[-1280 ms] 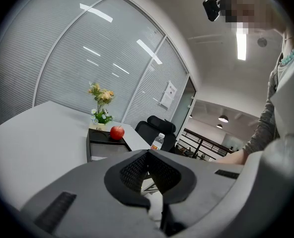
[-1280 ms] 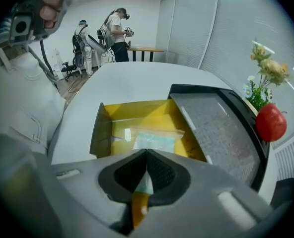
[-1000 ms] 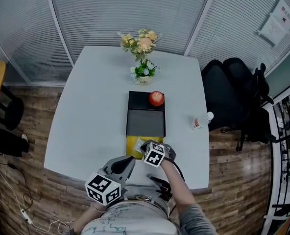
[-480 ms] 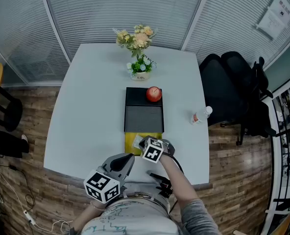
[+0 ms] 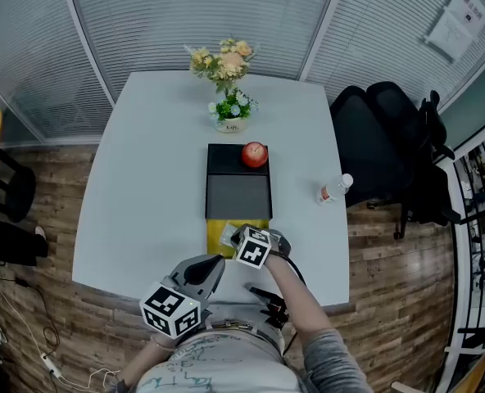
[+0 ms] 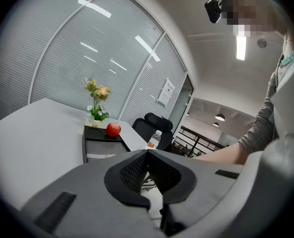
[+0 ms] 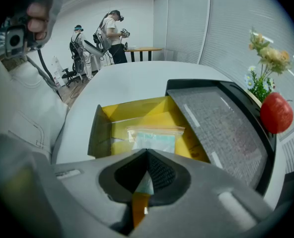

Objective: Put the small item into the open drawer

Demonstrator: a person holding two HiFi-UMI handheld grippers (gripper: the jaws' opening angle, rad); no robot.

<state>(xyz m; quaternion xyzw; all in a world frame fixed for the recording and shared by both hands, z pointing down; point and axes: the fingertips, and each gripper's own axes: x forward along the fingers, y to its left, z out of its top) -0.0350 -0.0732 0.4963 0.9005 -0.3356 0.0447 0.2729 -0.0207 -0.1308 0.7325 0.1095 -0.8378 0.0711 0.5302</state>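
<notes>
One small clear pouch (image 7: 154,138) lies in the open yellow drawer (image 7: 132,110), its near edge pinched by your right tongs (image 7: 147,153), closed on it. Your left tongs (image 6: 147,152) are closed and empty, by the counter's (image 5: 144,178) front edge.

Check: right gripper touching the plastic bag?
Touching. Right gripper view: the right gripper has its jaws pinched on the near edge of the plastic bag, above the yellow drawer.
</notes>
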